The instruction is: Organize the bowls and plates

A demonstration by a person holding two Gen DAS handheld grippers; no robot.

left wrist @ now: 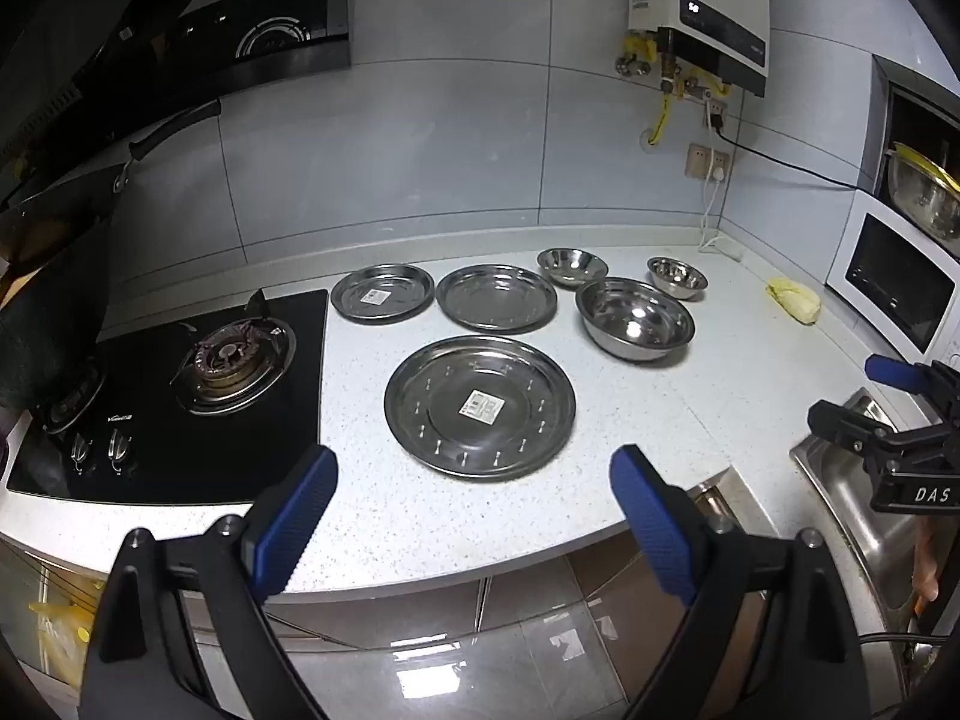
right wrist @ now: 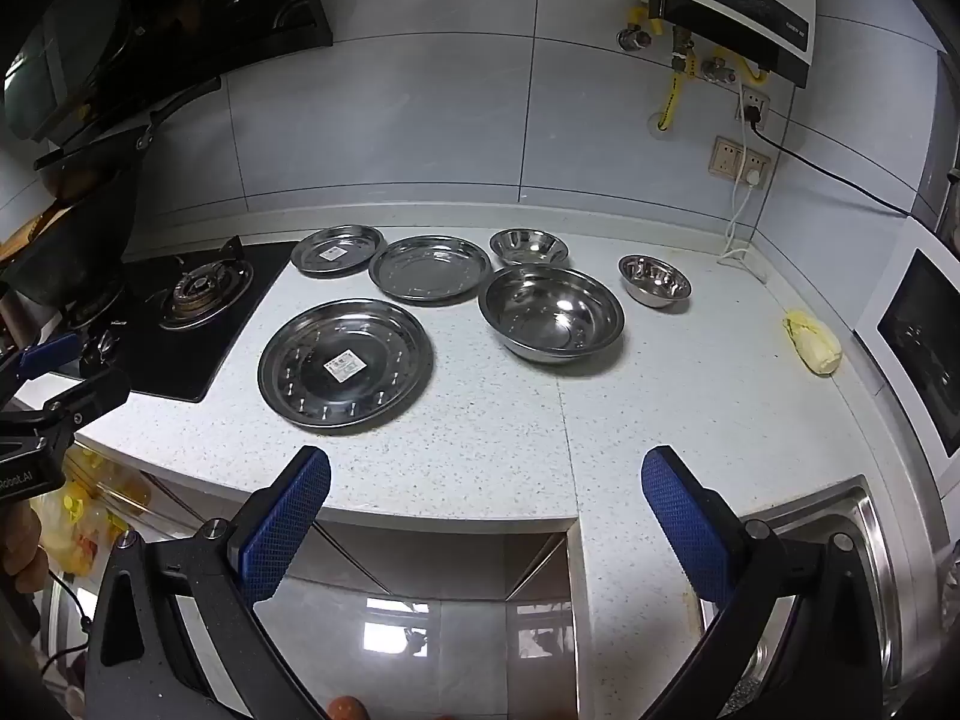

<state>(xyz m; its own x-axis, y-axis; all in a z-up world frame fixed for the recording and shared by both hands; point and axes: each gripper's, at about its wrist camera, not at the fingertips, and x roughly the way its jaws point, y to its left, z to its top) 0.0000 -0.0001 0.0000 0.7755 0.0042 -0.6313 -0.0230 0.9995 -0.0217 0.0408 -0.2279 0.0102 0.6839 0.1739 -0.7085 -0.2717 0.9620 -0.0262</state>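
Note:
On the white speckled counter (left wrist: 600, 480) lie three steel plates: a large one (left wrist: 480, 405) (right wrist: 345, 365) nearest, a medium one (left wrist: 496, 298) (right wrist: 429, 269) behind it, a smaller one (left wrist: 382, 291) (right wrist: 339, 249) by the stove. Three steel bowls stand to the right: a big one (left wrist: 634, 318) (right wrist: 552, 312), a small one (left wrist: 572, 266) (right wrist: 528, 246) behind it, another small one (left wrist: 677, 277) (right wrist: 654, 280) farther right. My left gripper (left wrist: 474, 519) hangs open before the counter edge, in front of the large plate. My right gripper (right wrist: 486, 519) is open too, short of the counter, holding nothing.
A black gas stove (left wrist: 180, 396) (right wrist: 180, 306) sits at the left and a steel sink (left wrist: 852, 480) (right wrist: 864, 540) at the right. A yellow lump (left wrist: 793, 299) (right wrist: 811, 342) lies near a white microwave (left wrist: 888, 282). A water heater (left wrist: 702, 6) hangs on the tiled wall.

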